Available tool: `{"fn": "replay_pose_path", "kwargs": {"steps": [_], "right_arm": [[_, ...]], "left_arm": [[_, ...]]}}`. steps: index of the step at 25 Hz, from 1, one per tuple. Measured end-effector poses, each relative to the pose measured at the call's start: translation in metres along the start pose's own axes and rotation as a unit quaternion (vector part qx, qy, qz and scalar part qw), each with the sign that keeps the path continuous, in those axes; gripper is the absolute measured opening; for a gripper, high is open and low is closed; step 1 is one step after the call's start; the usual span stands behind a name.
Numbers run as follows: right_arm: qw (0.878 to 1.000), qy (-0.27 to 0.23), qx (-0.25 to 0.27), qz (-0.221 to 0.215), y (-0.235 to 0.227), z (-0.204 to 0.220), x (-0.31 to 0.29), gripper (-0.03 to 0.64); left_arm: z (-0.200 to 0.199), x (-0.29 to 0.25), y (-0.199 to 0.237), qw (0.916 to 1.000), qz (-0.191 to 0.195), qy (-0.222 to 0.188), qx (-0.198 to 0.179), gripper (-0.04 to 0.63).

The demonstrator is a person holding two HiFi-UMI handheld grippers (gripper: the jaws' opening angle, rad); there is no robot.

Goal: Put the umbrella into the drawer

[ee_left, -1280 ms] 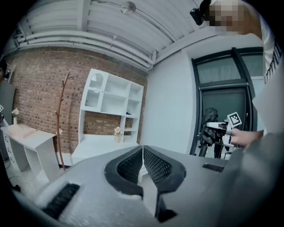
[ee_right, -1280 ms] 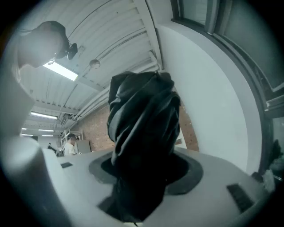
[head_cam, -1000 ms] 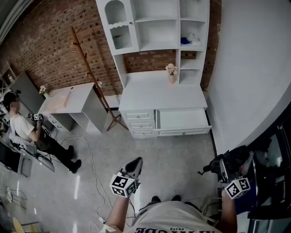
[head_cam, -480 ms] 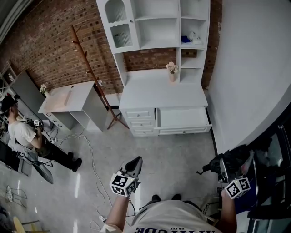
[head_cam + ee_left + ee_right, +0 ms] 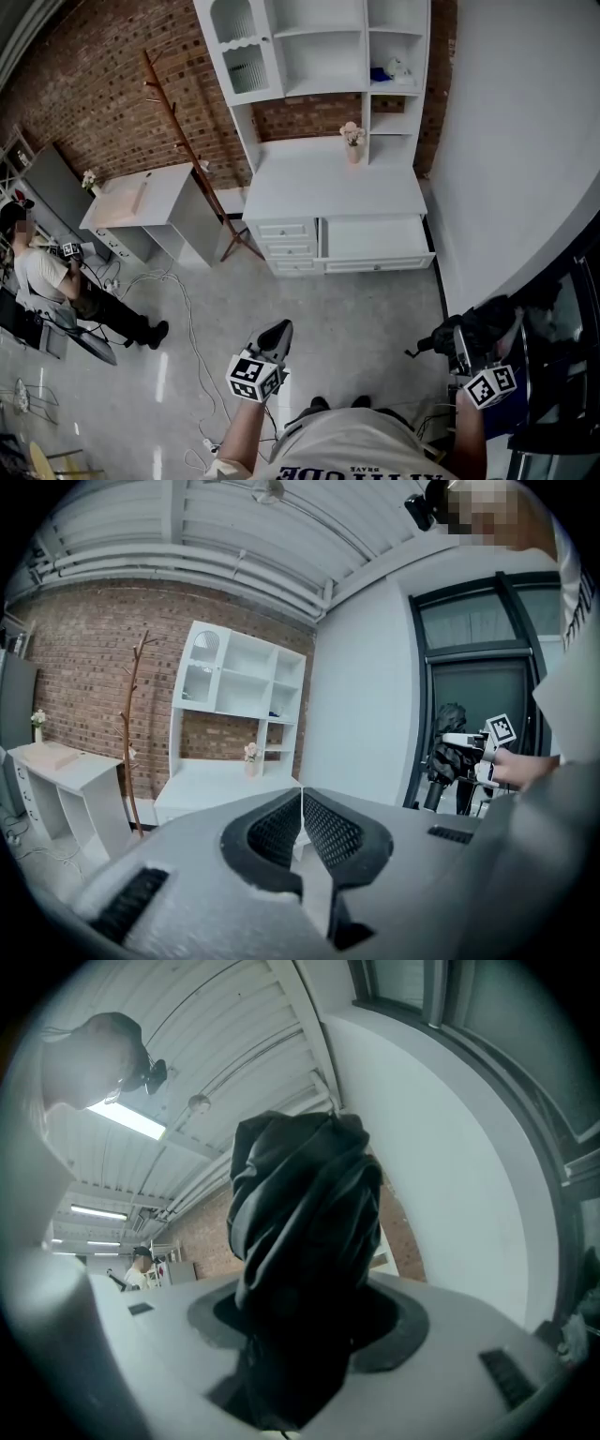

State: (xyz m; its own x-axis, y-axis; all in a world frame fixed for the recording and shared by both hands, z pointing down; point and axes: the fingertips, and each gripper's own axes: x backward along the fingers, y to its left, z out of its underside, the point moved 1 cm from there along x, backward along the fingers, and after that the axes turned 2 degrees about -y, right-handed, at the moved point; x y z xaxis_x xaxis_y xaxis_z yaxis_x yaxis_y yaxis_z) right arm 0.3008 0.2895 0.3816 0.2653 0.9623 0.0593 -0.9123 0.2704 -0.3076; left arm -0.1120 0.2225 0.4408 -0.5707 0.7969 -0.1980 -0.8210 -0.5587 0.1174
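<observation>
A folded black umbrella [image 5: 300, 1269] fills the right gripper view, clamped between that gripper's jaws. In the head view the right gripper [image 5: 461, 343] holds the umbrella [image 5: 483, 323] at the lower right, above the floor. The white cabinet's wide drawer [image 5: 375, 242] stands pulled open ahead, with nothing showing in it. My left gripper [image 5: 274, 337] hovers over the floor at lower centre, jaws pressed together on nothing; in its own view the left gripper [image 5: 301, 810] points at the cabinet [image 5: 225, 780].
A white shelf unit [image 5: 309, 56] tops the cabinet, with a small flower vase [image 5: 352, 142] on the counter. A wooden coat stand [image 5: 187, 150] and a white desk [image 5: 141, 202] stand left. A seated person [image 5: 56, 281] is far left. Cables [image 5: 187, 319] lie on the floor.
The view has shifted slightly; both grippers stay almost where they were. The seated person at far left has moved a little.
</observation>
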Motion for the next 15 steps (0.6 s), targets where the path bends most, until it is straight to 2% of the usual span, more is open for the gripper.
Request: {"fn": "replay_pose_path", "kwargs": {"steps": [6, 15], "right_arm": [[1.000, 0.005, -0.014, -0.017, -0.021, 0.006, 0.002, 0.262], [0.998, 0.028, -0.010, -0.051, -0.044, 0.014, -0.003, 0.262]], "left_arm": [[0.008, -0.014, -0.019, 0.9999, -0.005, 0.005, -0.008, 0.028], [0.015, -0.028, -0.049, 0.9998, -0.016, 0.000, 0.010, 0.028]]}}
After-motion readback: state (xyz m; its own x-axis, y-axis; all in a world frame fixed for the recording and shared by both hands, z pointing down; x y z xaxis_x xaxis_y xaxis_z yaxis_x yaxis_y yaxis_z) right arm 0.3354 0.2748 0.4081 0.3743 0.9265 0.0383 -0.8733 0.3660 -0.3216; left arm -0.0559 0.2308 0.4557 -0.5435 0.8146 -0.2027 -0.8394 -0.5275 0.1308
